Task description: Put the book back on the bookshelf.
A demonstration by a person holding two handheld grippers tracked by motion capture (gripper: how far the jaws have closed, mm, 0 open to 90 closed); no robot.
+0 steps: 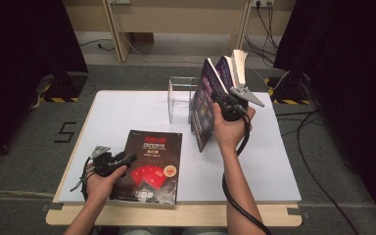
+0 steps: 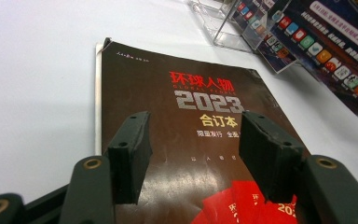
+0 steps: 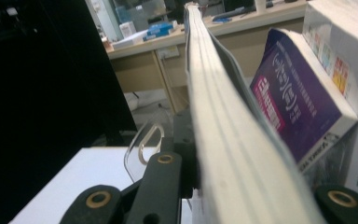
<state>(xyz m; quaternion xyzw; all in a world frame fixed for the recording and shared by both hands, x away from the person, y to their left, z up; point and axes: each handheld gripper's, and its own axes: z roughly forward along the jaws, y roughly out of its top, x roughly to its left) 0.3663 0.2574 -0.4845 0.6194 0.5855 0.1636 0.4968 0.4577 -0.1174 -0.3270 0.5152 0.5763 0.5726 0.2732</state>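
A dark book (image 1: 152,164) with red print lies flat on the white table (image 1: 117,112); the left gripper view shows its cover (image 2: 186,98). My left gripper (image 1: 129,159) hovers at that book's left edge, its jaws open (image 2: 193,135) with nothing between them. My right gripper (image 1: 226,104) is raised and shut on a large purple book (image 1: 203,107) that stands tilted on its lower corner. In the right gripper view its pale page edge (image 3: 223,140) runs up between the jaws (image 3: 242,177). A smaller purple book (image 3: 298,107) and a white book (image 3: 349,65) stand close at its right.
A clear acrylic book stand (image 1: 181,100) sits on the table just left of the held book. Dark curtains hang on both sides. Wooden furniture legs and floor cables (image 1: 269,29) lie beyond the far edge. A black cable (image 1: 240,196) trails from my right gripper.
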